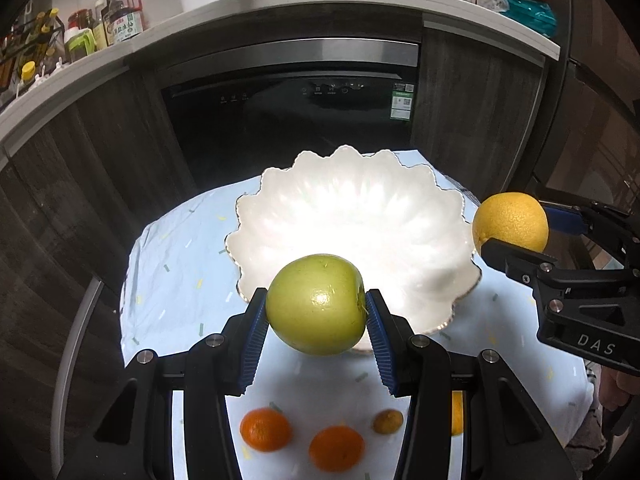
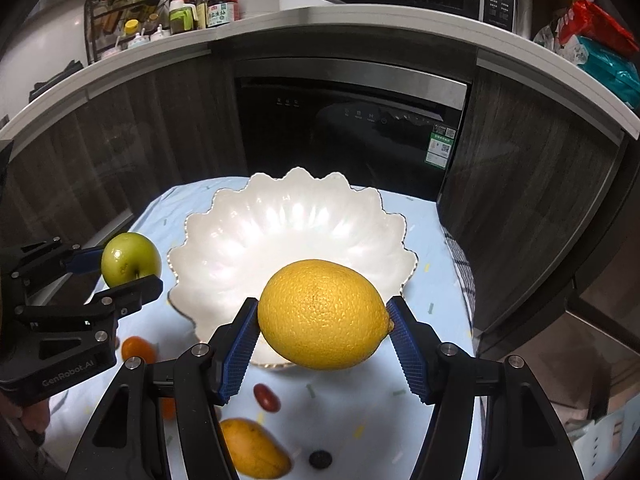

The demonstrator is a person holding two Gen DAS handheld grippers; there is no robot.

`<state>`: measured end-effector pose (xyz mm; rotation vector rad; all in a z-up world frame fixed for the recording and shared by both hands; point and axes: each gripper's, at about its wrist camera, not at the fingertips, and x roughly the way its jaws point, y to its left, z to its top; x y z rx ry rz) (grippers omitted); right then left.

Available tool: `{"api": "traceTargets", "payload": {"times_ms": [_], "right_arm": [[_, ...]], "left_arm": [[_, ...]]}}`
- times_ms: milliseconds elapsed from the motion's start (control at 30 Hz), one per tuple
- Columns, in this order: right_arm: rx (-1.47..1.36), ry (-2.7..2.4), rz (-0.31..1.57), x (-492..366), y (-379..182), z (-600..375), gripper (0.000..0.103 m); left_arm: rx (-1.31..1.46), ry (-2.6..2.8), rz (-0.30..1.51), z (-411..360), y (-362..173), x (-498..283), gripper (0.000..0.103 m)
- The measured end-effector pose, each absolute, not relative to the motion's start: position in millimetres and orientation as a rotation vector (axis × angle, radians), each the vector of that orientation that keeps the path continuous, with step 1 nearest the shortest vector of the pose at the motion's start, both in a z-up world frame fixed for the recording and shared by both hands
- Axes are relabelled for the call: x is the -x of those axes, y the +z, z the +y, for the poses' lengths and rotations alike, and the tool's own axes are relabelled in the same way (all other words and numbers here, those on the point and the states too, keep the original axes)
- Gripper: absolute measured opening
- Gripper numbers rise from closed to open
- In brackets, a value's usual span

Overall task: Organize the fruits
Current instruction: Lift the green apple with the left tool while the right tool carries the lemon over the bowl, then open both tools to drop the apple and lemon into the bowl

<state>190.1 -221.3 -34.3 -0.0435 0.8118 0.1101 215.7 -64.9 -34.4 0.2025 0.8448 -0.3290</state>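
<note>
Left wrist view — left gripper (image 1: 316, 312) clamps green apple (image 1: 316, 304) near bowl (image 1: 280, 200).

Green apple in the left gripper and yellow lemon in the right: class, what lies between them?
The white scalloped bowl, empty, lies between green apple and yellow lemon; both wrist views show it.

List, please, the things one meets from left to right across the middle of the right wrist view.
Left claw holding the green apple → white scalloped bowl → yellow lemon held in the right claw → dark checked cloth.
</note>
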Motion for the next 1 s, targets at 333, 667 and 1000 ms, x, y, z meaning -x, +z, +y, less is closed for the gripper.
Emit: {"api": "traceTargets", "payload": {"times_ms": [333, 667, 1000], "right_arm": [[0.029, 0.118, 0.869, -215, -55, -223, 0.065], [0.014, 0.113, 0.934, -228, -76, -223, 0.065], [0.007, 0.053, 0.9, -227, -66, -228, 0.084]], "left_arm": [[-0.18, -0.35, 0.879, -69, -54, -242, 0.047], [-0.194, -0.339, 0.946, -72, -77, -254, 0.048], [-0.202, -0.31, 0.938, -70, -75, -250, 0.076]]}}
